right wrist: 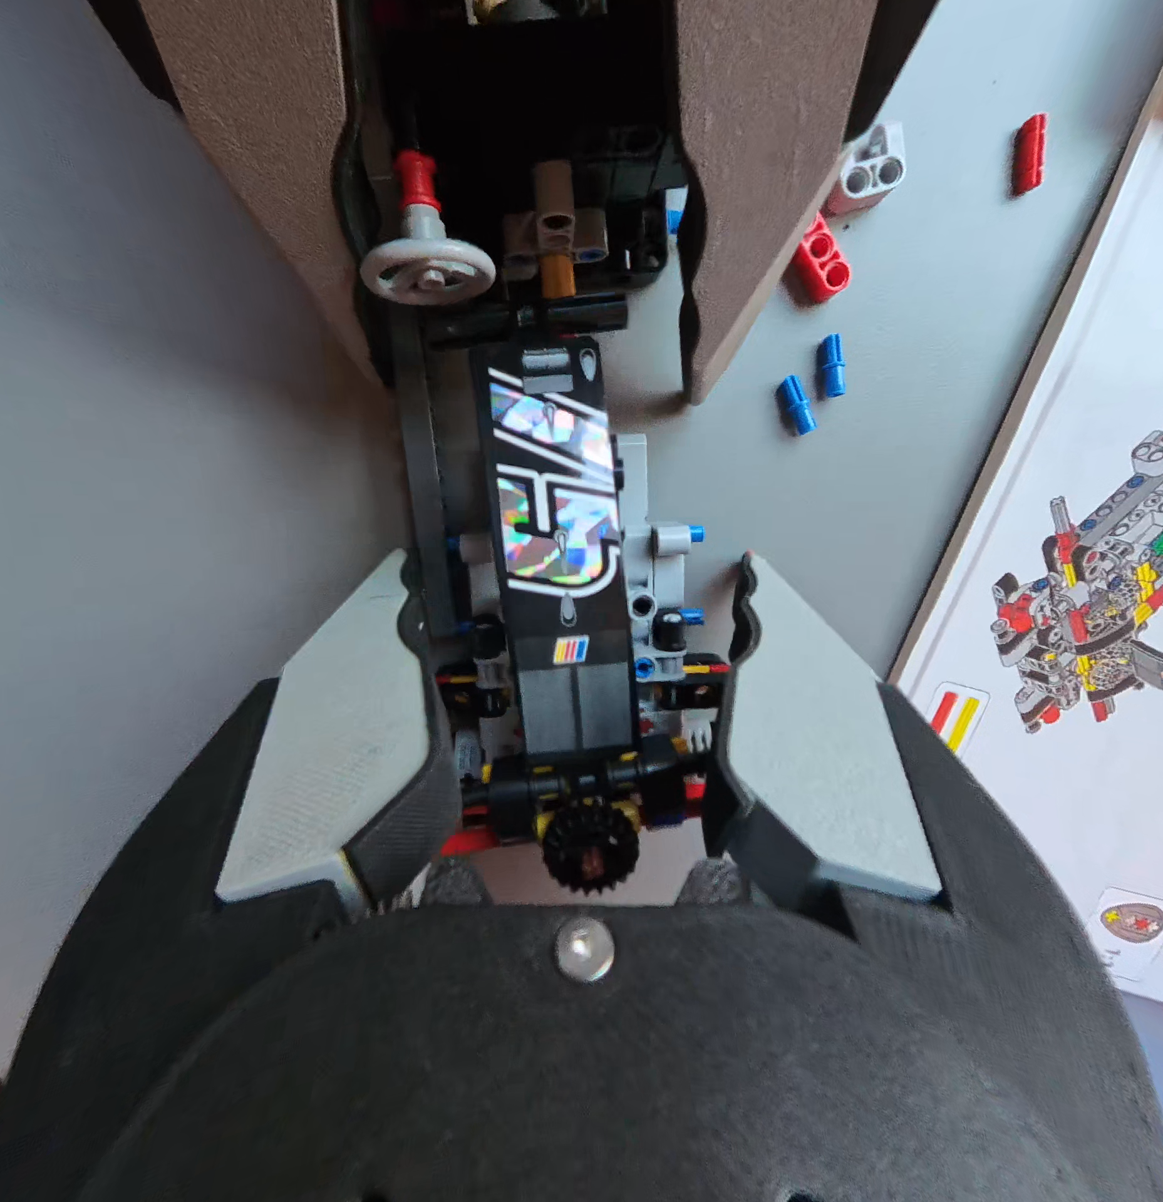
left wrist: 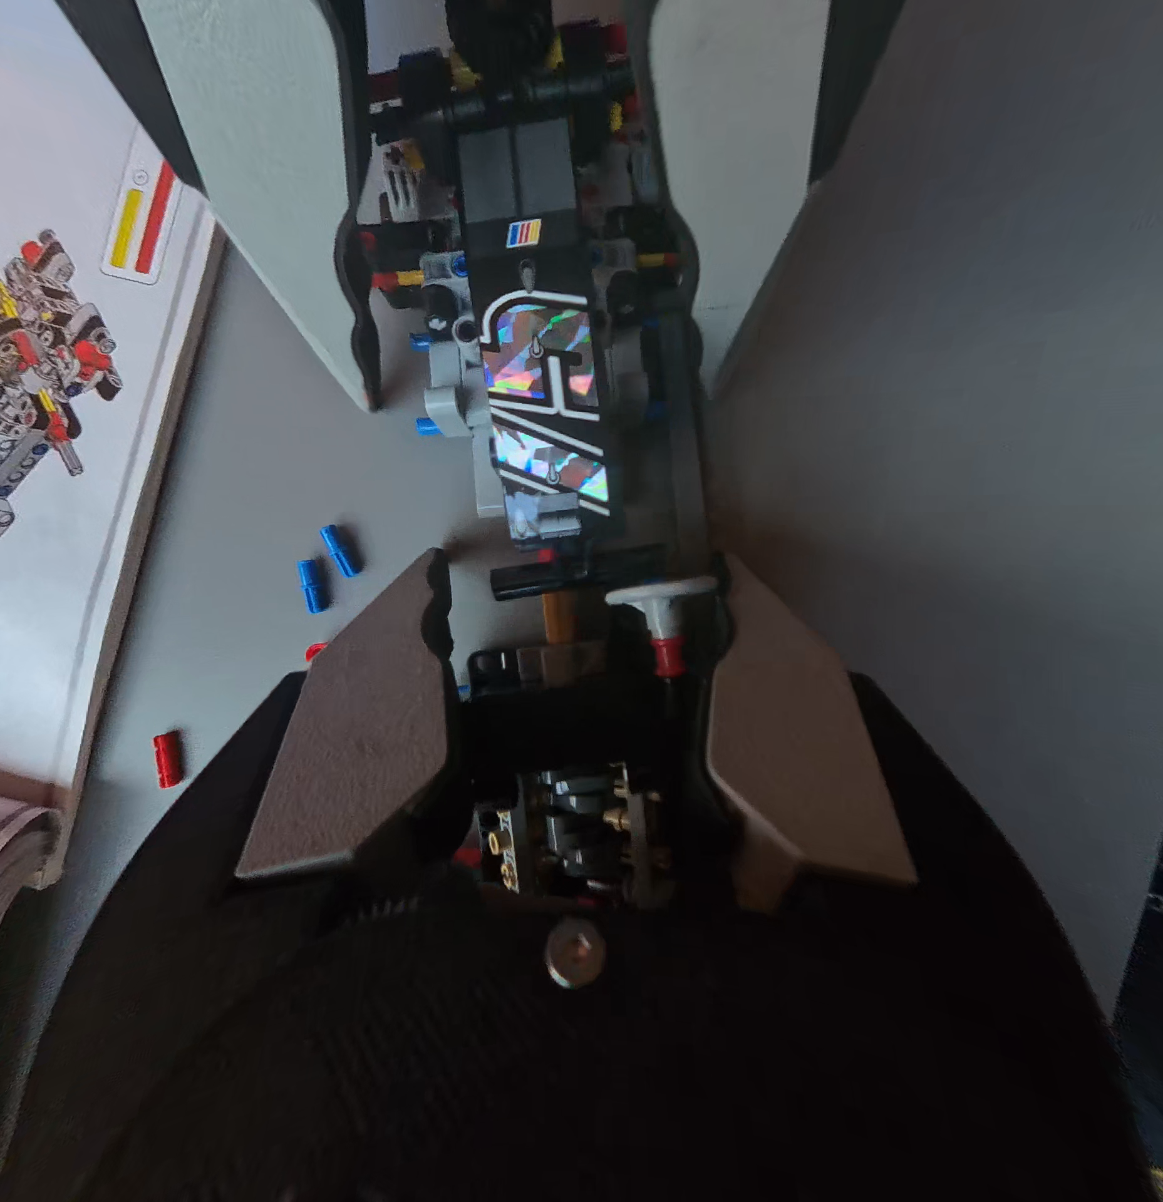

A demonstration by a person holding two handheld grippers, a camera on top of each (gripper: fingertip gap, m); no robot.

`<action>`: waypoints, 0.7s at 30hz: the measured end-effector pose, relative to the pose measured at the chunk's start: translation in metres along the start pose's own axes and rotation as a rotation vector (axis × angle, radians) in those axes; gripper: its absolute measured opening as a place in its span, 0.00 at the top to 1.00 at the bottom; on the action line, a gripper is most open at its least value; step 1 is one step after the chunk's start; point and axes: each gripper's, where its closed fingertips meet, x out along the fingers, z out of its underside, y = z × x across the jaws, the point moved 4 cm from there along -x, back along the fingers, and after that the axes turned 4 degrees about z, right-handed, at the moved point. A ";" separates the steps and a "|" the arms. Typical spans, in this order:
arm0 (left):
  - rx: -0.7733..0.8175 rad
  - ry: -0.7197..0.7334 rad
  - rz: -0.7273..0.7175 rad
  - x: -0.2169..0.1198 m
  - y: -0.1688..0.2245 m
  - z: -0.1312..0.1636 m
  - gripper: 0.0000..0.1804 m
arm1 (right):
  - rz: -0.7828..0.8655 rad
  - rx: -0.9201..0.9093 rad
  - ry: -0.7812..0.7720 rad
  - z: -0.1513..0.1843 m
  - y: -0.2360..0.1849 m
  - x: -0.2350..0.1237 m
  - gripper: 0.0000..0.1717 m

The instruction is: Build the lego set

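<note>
A long toy-brick car chassis with a black panel bearing a shiny holographic sticker (left wrist: 546, 390) lies on the grey table (left wrist: 253, 468). It also shows in the right wrist view (right wrist: 559, 507). My left gripper (left wrist: 578, 572) is open around the end with the light grey steering wheel (left wrist: 663, 595). Table shows between its left pad (left wrist: 435, 605) and the chassis. My right gripper (right wrist: 575, 572) is open around the opposite end, by the black gear (right wrist: 588, 845). Its pads stand close beside the chassis sides. The two grippers face each other.
Two blue pins (left wrist: 325, 566) and a red pin (left wrist: 167, 758) lie loose beside the chassis. A red connector (right wrist: 819, 257) and a grey connector (right wrist: 871, 169) lie near the left gripper's finger. An open instruction booklet (right wrist: 1053, 585) lies along that same side. Spacing between my two grippers at the tips: around 5 cm.
</note>
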 end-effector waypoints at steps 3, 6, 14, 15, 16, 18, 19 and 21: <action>0.007 -0.004 0.000 0.000 0.001 0.000 0.57 | 0.012 -0.005 0.006 0.002 0.000 -0.002 0.46; 0.028 -0.008 0.000 0.000 0.003 -0.001 0.59 | 0.020 -0.007 0.021 0.002 0.000 -0.003 0.46; 0.016 -0.002 0.036 0.000 0.001 -0.001 0.62 | -0.011 -0.040 0.027 -0.001 0.002 -0.002 0.52; 0.008 0.002 0.044 -0.001 0.000 -0.001 0.63 | -0.013 -0.052 0.028 -0.001 0.002 -0.003 0.53; 0.007 0.001 0.045 -0.001 0.000 -0.001 0.63 | -0.015 -0.058 0.034 -0.001 0.002 -0.002 0.53; 0.012 -0.004 0.044 -0.001 0.000 -0.001 0.63 | -0.016 -0.062 0.045 -0.001 0.002 -0.002 0.53; 0.011 -0.004 0.045 -0.001 -0.001 -0.001 0.63 | -0.016 -0.063 0.042 -0.001 0.002 -0.002 0.53; 0.011 -0.005 0.045 -0.001 -0.002 -0.002 0.63 | -0.018 -0.069 0.045 -0.001 0.002 -0.003 0.54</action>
